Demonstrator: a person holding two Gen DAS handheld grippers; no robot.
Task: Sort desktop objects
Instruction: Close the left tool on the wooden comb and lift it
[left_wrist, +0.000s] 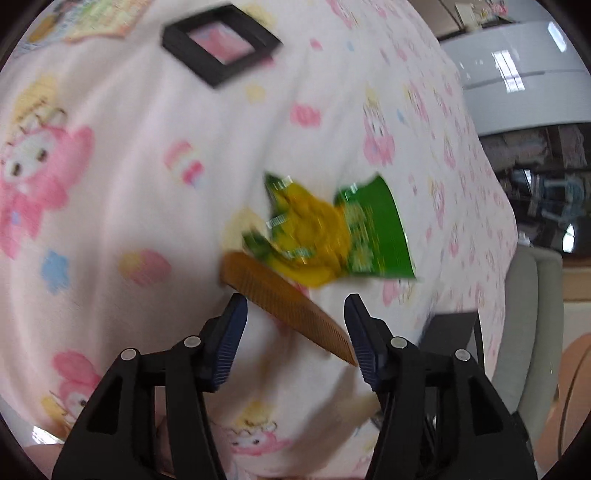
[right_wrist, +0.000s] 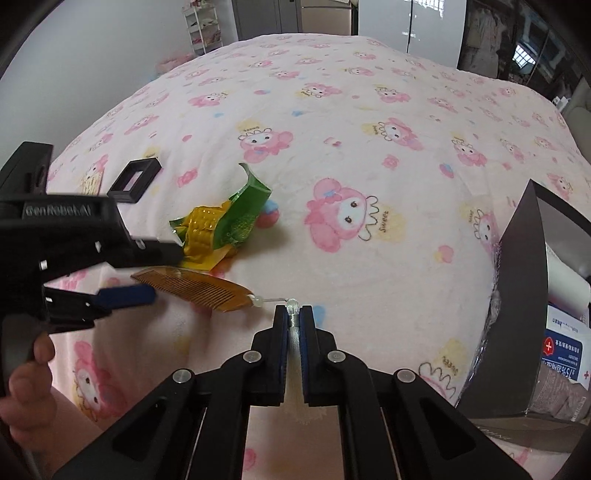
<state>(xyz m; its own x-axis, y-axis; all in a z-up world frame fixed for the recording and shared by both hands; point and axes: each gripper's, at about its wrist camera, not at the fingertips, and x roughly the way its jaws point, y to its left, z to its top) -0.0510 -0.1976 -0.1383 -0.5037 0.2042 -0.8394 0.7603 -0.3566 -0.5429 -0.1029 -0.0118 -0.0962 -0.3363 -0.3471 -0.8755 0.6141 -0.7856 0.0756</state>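
My right gripper (right_wrist: 294, 314) is clamped on the comb's tassel cord (right_wrist: 293, 325), so I can drag it without crushing the teeth. My left gripper (left_wrist: 295, 317) stands wide apart over the comb (left_wrist: 288, 302), ready to steady it on the blanket (right_wrist: 369, 258); beyond lie the green wrapper (right_wrist: 225, 218) and black frame (right_wrist: 135, 181), unsorted.

Pink cartoon-print blanket (right_wrist: 369, 155) over surface; white shelf rack (right_wrist: 202, 26) far back by wall.

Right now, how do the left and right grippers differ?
The left gripper is open, its fingers straddling the comb. The right gripper is shut on the tassel tied to the comb's end. The left gripper comes at the comb from the side; the right gripper sits off its tip. Both have black arms and blue pads.
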